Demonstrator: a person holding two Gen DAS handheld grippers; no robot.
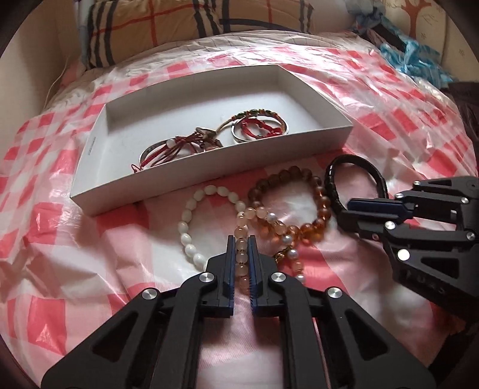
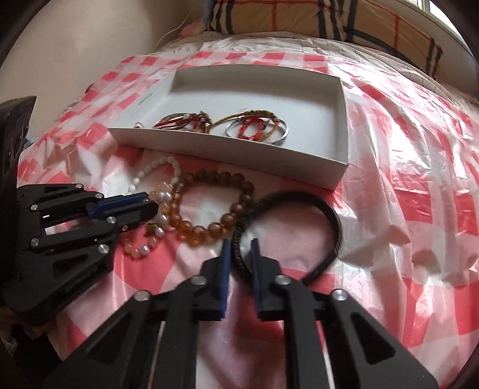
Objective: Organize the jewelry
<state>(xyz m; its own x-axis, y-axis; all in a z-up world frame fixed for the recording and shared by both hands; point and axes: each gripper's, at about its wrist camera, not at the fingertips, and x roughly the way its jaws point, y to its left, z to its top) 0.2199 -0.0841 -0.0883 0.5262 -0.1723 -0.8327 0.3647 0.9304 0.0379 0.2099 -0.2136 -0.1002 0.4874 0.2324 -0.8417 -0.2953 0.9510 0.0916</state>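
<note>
A white box point(image 1: 98, 194) point(image 2: 314, 167) on the checked cloth holds silver bangles point(image 1: 260, 128) and red and gold cord bracelets point(image 1: 179, 146). In front of it lie a white bead bracelet point(image 1: 191, 227), an amber bead bracelet point(image 1: 317, 191) point(image 2: 221, 224), a peach and pearl bead bracelet point(image 1: 241, 257) point(image 2: 161, 191) and a black leather bracelet point(image 1: 332, 176) point(image 2: 332, 227). My left gripper point(image 1: 241, 239) point(image 2: 143, 203) is shut on the peach bead strand. My right gripper point(image 2: 241, 243) point(image 1: 351, 211) straddles the black bracelet's braided side with a small gap; whether it grips is unclear.
The pink and white checked plastic cloth point(image 1: 60, 239) covers a bed. A plaid pillow point(image 1: 179, 24) lies behind the box, and blue fabric point(image 1: 413, 54) sits at the far right. A wall is at the left.
</note>
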